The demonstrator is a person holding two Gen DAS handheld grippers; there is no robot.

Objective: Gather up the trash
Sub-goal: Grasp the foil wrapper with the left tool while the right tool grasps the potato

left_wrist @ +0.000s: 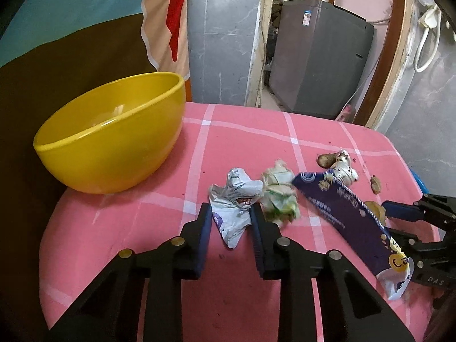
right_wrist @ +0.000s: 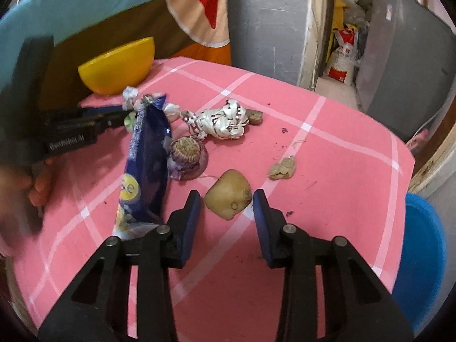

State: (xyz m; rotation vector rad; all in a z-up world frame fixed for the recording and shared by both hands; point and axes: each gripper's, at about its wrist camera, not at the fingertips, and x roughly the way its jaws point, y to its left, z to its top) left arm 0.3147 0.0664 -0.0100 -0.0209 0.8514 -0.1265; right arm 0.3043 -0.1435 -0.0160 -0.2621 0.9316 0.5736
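Note:
On the pink checked cloth [left_wrist: 242, 131] lies a crumpled white wrapper [left_wrist: 236, 196]. My left gripper [left_wrist: 230, 213] is shut on it, a pad against each side; it also shows in the right wrist view [right_wrist: 125, 116]. A pale potato piece [right_wrist: 228, 192] rests on the cloth between the fingers of my right gripper [right_wrist: 226, 199]. The right pad touches it and a sliver of cloth shows at the left pad, so that gripper is open. A yellow bowl [left_wrist: 114, 142] stands empty at the far left. A long dark blue packet [right_wrist: 148, 154] lies between the two grippers.
More litter is scattered around: a crumpled green-white paper [left_wrist: 280, 193], a white printed wrapper [right_wrist: 225, 122], a paper cupcake liner [right_wrist: 186, 151], a peel scrap [right_wrist: 282, 168]. A blue bucket [right_wrist: 421, 245] stands beyond the cloth's right edge. A hand [right_wrist: 37, 191] holds the left gripper.

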